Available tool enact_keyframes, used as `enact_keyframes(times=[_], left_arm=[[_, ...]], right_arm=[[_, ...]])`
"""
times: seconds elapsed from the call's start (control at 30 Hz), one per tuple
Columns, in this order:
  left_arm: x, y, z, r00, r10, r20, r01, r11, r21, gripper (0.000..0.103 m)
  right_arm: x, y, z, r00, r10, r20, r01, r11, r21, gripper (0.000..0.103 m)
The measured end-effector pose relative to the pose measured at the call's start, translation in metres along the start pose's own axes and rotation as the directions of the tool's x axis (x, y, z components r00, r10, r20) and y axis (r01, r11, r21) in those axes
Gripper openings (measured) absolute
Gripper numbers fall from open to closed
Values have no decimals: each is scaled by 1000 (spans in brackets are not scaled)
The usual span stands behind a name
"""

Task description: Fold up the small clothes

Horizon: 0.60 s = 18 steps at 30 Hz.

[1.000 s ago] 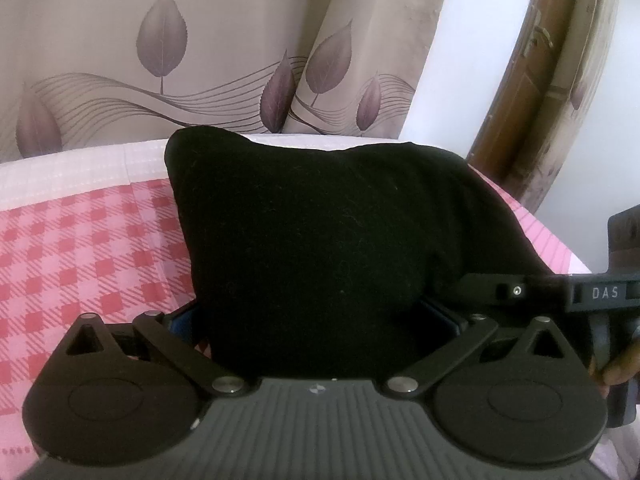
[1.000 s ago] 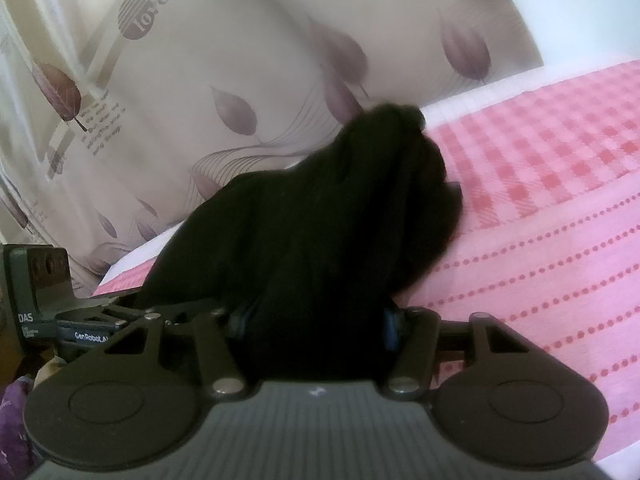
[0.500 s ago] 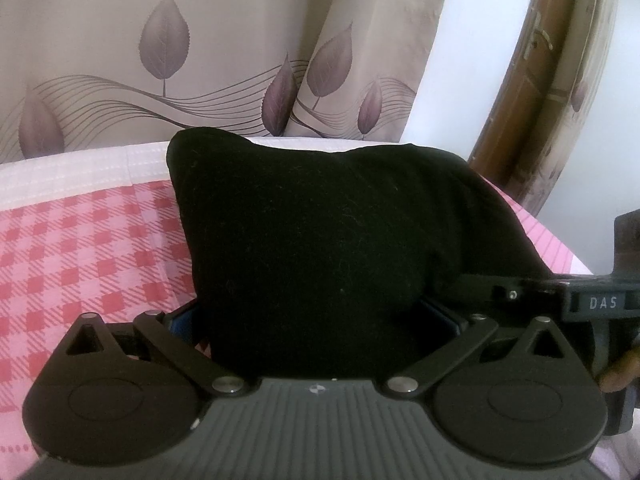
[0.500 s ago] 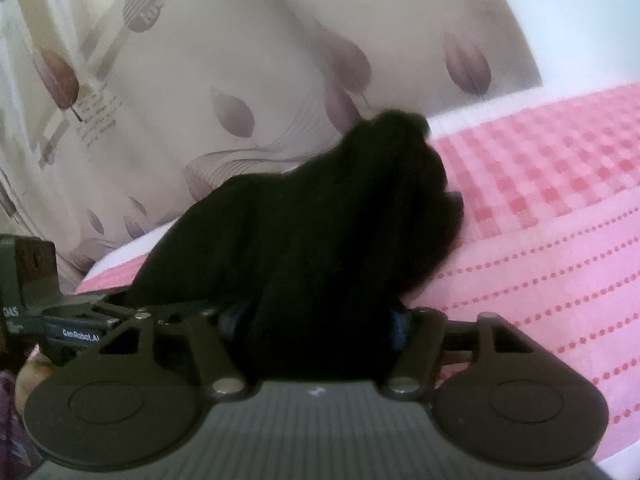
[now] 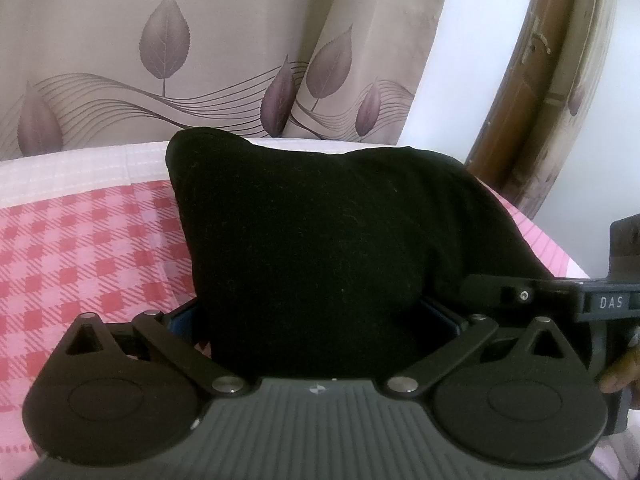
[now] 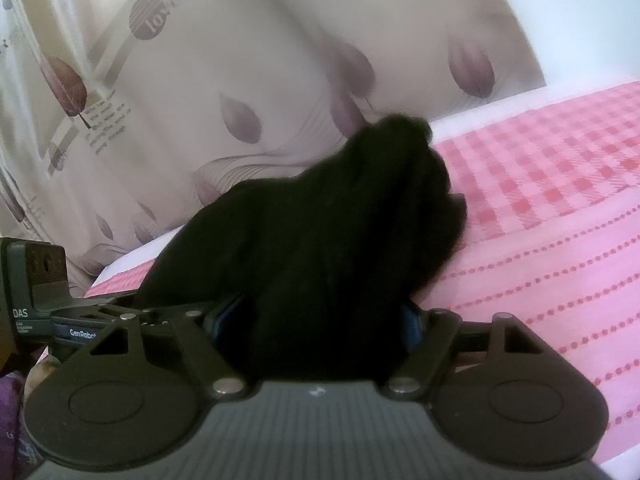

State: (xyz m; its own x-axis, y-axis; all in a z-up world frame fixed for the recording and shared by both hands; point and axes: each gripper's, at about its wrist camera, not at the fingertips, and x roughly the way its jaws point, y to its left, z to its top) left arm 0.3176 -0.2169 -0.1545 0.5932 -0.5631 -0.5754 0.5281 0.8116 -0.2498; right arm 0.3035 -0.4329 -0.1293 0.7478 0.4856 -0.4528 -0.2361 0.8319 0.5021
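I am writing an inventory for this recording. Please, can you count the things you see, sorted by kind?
Black garment: 1
Hand-held grippers, left and right: 2
Pink checked bedsheet: 1
Leaf-print curtain: 1
Brown wooden door frame: 1
Total: 6

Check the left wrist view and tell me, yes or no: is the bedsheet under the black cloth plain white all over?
No: the bedsheet beside the black cloth shows a red-and-pink check pattern.

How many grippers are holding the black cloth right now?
2: the left gripper and the right gripper each grip the black cloth over the pink bedsheet; fingertips are hidden.
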Motion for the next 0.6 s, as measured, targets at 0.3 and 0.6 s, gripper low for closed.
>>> enact_keyframes(times=[0.3, 0.6], left_arm=[[0, 0, 0, 1000, 1, 0, -1, 1000, 1, 103], [0, 0, 0, 1000, -1, 1, 1, 1000, 0, 103]], right_arm=[[2, 5, 4, 999, -11, -47, 10, 999, -34, 76], [3, 2, 4, 998, 20, -62, -21, 1000, -13, 67]])
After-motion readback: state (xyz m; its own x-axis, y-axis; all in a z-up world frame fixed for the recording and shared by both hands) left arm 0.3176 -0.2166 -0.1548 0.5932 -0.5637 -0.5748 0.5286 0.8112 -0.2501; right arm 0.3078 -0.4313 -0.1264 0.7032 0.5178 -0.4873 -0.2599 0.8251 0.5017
